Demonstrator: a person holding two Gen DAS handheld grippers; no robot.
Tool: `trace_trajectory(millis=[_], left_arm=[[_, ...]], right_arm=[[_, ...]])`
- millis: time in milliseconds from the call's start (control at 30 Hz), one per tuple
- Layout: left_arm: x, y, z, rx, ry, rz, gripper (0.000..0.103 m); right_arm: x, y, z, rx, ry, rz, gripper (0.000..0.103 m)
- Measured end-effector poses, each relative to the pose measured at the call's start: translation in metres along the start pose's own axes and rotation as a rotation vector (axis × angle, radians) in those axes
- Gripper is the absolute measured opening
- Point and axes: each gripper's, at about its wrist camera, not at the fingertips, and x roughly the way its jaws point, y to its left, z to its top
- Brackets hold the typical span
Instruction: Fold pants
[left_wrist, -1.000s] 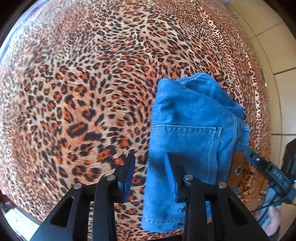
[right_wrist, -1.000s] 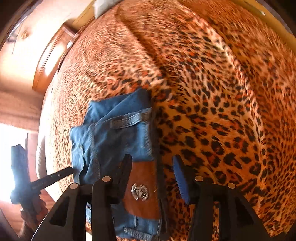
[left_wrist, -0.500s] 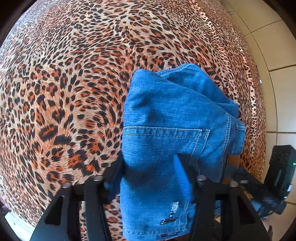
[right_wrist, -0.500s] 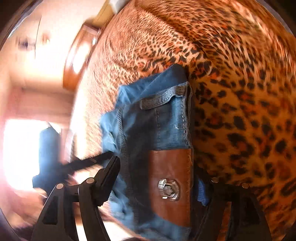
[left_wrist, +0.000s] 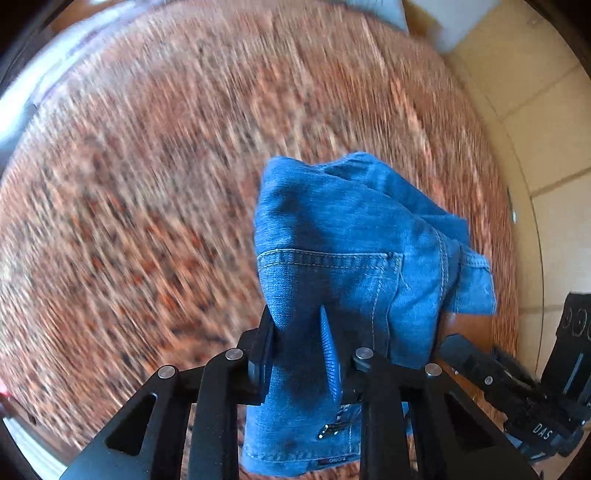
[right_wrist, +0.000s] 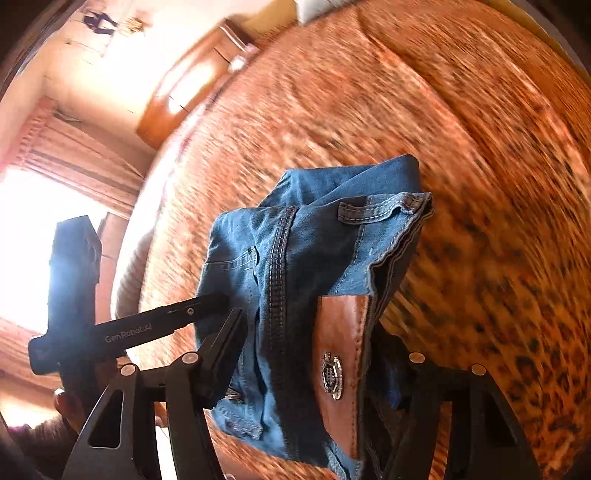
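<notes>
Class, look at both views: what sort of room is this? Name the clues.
Probably a bedroom at home. A wide leopard-print bedspread fills both views, a wooden headboard stands at its far end, and curtains hang by a bright window.

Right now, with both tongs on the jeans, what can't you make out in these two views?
- Leopard-print cover: motion blur smears its spots in both views.
- Right tongs: in the right wrist view the jeans and their brown leather patch hide the pad on the right.
- Jeans' lower edge: cut off by the frame bottom in both views.
- Left tongs: closing on denim; pad contact is partly buried in folds.
</notes>
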Motion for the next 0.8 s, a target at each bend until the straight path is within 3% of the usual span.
trace_trajectory(millis=[67,100,133,167,200,267,300,400,500,800], left_arm=[[-0.009,0.016,0.019,-0.001,-0.037,0.055,0.039],[-0.01,0.025,0.027,-0.008,-0.05,0.112,0.042],[-0.012,0.034,0.031,-0.015,-0.062,0.167,0.042],[-0.014,0.046,0.032,-0.022,-0.074,0.212,0.042],[-0.016,0.052,0.03,-0.023,-0.081,0.225,0.043],[-0.02,0.069,0.017,-0.025,-0.111,0.272,0.05],[-0.021,0.072,0.01,-0.022,-0.125,0.294,0.054],[-0.018,0.066,-0.013,0.003,-0.162,0.337,0.055],[-0.017,0.057,-0.032,0.002,-0.19,0.313,0.055],[-0.043,0.049,-0.072,0.024,-0.209,0.242,0.056]], right_arm=[[0.004,0.01,0.02,-0.016,-0.035,-0.01,0.066],[0.01,0.014,0.028,-0.038,-0.045,-0.097,0.07],[0.019,0.017,0.035,-0.07,-0.037,-0.284,0.07],[0.027,0.019,0.039,-0.091,-0.018,-0.405,0.072],[0.036,0.019,0.041,-0.104,0.012,-0.473,0.072],[0.036,0.021,0.036,-0.086,0.017,-0.408,0.075],[0.035,0.024,0.032,-0.08,0.01,-0.404,0.083],[0.03,0.038,0.016,-0.115,-0.008,-0.477,0.089],[0.018,0.053,0.002,-0.144,-0.003,-0.559,0.094],[-0.03,0.072,-0.031,-0.17,-0.109,-0.549,0.095]])
